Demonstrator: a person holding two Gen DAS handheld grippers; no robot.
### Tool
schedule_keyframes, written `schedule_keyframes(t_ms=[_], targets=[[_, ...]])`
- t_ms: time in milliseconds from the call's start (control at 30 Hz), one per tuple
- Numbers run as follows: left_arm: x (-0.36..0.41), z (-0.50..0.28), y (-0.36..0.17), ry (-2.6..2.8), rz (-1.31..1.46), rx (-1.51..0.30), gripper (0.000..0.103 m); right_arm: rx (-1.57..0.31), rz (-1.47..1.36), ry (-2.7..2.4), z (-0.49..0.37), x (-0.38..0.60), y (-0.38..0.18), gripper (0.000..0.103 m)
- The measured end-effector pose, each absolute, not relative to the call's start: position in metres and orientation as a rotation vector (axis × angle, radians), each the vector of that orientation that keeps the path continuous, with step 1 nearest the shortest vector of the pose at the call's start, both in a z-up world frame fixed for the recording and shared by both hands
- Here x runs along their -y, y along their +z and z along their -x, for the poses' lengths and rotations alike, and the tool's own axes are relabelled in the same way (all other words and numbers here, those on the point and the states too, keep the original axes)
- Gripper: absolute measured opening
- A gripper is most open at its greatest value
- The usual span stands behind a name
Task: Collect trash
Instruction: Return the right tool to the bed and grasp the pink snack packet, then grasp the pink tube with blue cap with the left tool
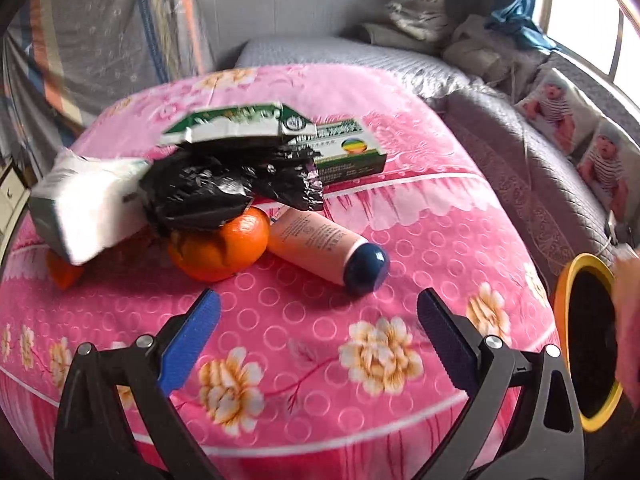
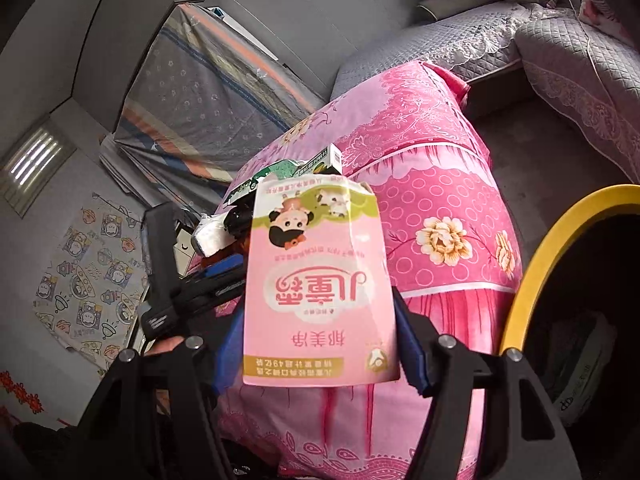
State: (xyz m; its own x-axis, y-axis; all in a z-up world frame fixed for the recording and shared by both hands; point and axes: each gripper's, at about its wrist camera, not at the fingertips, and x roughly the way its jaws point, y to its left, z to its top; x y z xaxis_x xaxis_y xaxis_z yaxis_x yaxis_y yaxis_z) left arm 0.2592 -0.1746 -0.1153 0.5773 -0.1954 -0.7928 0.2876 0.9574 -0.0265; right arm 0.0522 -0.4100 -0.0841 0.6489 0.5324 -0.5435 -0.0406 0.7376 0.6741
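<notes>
Gripping a pink packet [image 2: 320, 280] between its blue pads, the right gripper [image 2: 320, 344] hangs off the near edge of the pink flowered cushion [image 2: 440, 208], just beside the yellow-rimmed bin [image 2: 560, 232], whose dark inside shows something pale I cannot identify. Over bare cushion, the left gripper [image 1: 320, 344] stands wide open and empty. Beyond it lie a pink tube [image 1: 320, 244], oranges [image 1: 218, 246], crumpled black plastic [image 1: 224, 188], a tissue pack [image 1: 88, 204] and green boxes [image 1: 344, 148], with a grey quilted sofa [image 1: 520, 152] behind.

Daylight is pouring in from the window [image 1: 624, 40] at the upper right, glaring white. The tissue pack [image 1: 88, 204] is smearing with motion blur. Fisheye distortion is bending both views' edges, and the corners are falling into black vignette.
</notes>
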Motion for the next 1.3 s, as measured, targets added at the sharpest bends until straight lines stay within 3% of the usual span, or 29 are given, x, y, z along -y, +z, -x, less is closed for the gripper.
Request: schedule_keyframes(t_ms=[267, 500, 600, 1133, 1167, 1200, 1267, 1300], targets=[[0.178, -0.300, -0.129, -0.185, -0.073, -0.977, 0.094, -0.796, -0.693, 0.380, -0.055, 0.419, -0.090, 0.061], [0.174, -0.306, -0.122, -0.238, 0.022, -1.016, 0.088, -0.799, -0.704, 0.367, -0.055, 0.424, -0.095, 0.061], [0.182, -0.303, -0.111, -0.200, -0.075, -0.938, 0.088, -0.798, -0.695, 0.351, -0.055, 0.424, -0.093, 0.061], [0.192, -0.306, -0.137, -0.098, -0.259, -0.953, 0.088, -0.807, -0.640, 0.366, -0.054, 0.403, -0.081, 0.061], [0.185, -0.306, -0.137, -0.119, -0.222, -0.967, 0.078, -0.804, -0.634, 0.365, -0.053, 0.402, -0.079, 0.061], [0.180, -0.307, -0.137, -0.135, -0.193, -0.978, 0.057, -0.801, -0.629, 0.364, -0.052, 0.401, -0.077, 0.061], [0.170, -0.307, -0.136, -0.148, -0.149, -0.985, 0.037, -0.800, -0.628, 0.361, -0.050, 0.399, -0.075, 0.061], [0.167, -0.307, -0.136, -0.153, -0.145, -0.979, 0.036, -0.799, -0.625, 0.362, -0.050, 0.398, -0.074, 0.061]])
